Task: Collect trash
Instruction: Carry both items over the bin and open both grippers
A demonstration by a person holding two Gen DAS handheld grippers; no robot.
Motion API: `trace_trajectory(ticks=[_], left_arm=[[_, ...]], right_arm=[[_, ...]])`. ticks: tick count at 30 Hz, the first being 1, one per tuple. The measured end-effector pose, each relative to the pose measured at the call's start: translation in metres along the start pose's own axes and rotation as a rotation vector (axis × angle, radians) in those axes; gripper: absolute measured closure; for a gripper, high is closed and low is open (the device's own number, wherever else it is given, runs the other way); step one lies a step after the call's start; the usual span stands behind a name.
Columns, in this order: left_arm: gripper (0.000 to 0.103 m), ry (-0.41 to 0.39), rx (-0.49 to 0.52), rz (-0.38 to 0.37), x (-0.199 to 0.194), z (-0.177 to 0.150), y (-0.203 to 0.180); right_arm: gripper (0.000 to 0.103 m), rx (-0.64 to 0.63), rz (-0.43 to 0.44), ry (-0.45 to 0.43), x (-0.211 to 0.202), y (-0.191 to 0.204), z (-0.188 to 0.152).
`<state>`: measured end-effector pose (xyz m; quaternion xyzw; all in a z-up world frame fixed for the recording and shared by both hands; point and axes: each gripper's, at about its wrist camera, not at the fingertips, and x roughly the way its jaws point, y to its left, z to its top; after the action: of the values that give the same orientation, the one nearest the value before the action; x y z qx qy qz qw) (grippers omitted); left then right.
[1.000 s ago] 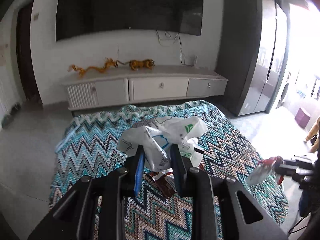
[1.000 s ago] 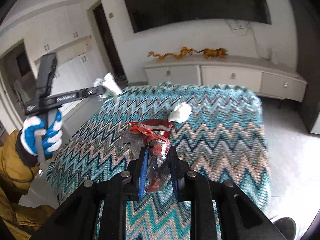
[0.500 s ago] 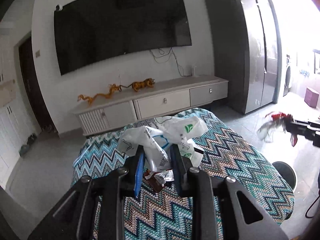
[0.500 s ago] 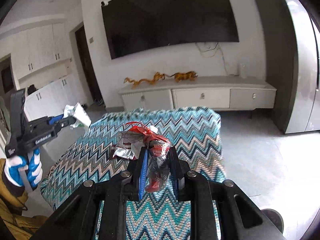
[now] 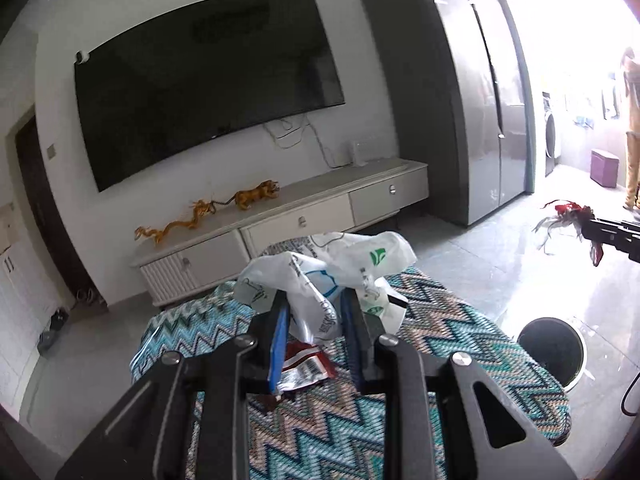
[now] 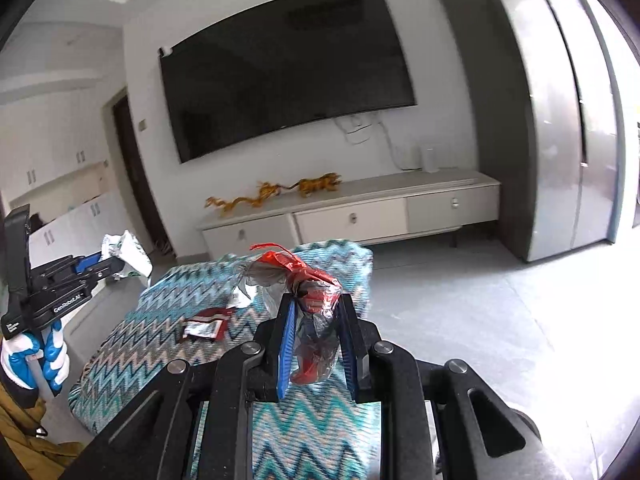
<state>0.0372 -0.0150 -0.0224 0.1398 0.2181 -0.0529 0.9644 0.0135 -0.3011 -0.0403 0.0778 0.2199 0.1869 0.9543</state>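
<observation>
We pinch a white bag [image 5: 320, 280] left, a red wrapper [image 6: 316, 320] right; either may slip short of the bin [image 5: 550, 354] at 3 o'clock.

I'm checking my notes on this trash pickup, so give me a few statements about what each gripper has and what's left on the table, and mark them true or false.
1. The left gripper is shut on a white plastic bag. True.
2. The right gripper is open, holding nothing. False: it is shut on a red and clear wrapper.
3. A dark red snack wrapper lies on the zigzag tablecloth. True.
4. The round bin stands on the table. False: it is on the floor beside it.
5. The TV is showing a picture. False: its screen is dark.
</observation>
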Motion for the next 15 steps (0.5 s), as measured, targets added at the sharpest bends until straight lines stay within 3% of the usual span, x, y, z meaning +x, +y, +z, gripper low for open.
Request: trace_trajectory(ticks=[8,15], left_arm=[[0.079,-0.001,0.112,-0.078,0.018,0.022,-0.065],[0.079,0.052,0.208,-0.235,0.044,0.036,-0.145]], right_arm=[[0.083,0.085,-0.100,-0.009,-0.024,-0.058,-0.021],[0.083,0.191,-0.234,0.013,-0.046,-0.122,-0.056]])
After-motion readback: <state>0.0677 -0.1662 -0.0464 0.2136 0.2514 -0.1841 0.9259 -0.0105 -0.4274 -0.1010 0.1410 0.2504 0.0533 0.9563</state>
